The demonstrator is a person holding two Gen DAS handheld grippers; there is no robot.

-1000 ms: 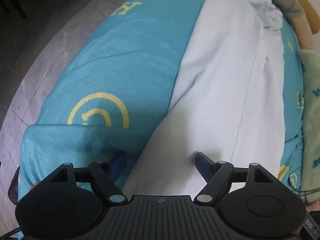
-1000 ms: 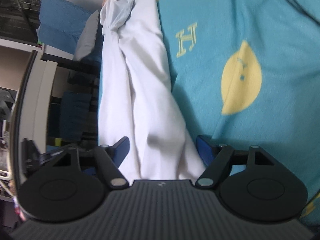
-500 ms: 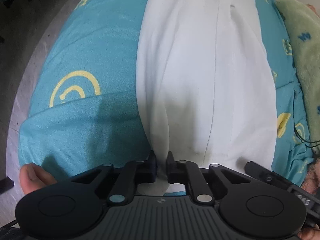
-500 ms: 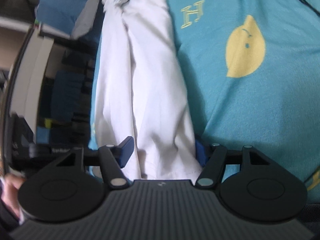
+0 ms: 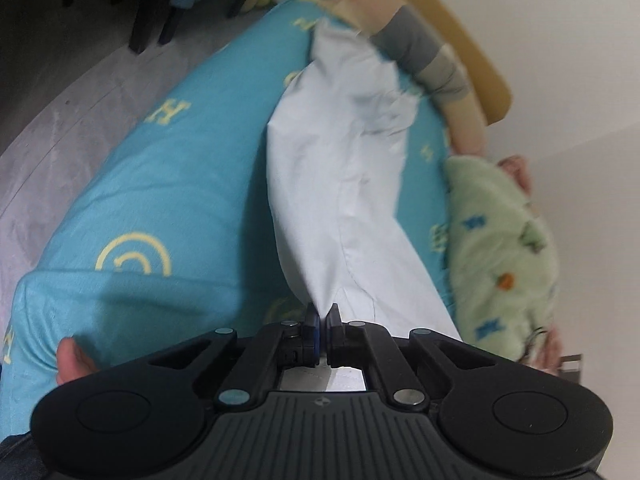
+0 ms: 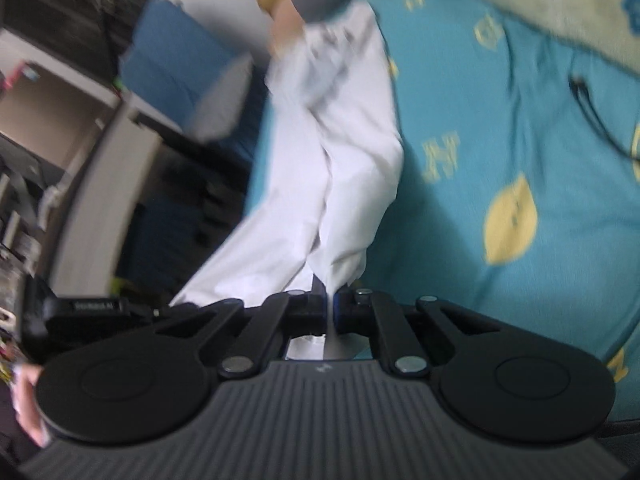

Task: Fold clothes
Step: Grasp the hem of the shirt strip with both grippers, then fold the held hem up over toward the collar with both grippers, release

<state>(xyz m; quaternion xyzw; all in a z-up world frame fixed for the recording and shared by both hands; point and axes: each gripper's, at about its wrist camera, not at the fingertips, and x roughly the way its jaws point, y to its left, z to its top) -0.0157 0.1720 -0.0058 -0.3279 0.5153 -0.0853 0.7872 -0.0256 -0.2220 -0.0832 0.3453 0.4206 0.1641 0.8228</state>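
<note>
On teal bedsheet (image 5: 168,184): white garment (image 5: 340,200) near edge clamped in both jaws, bare sheet alongside.

Both grippers now closed on the near hem of the white garment (image 5: 340,184), where a second ago jaws stood wide apart around it. Left gripper (image 5: 322,320) and right gripper (image 6: 329,300) raised from the bed, cloth lifted and pulled taut, no longer flat.
</note>
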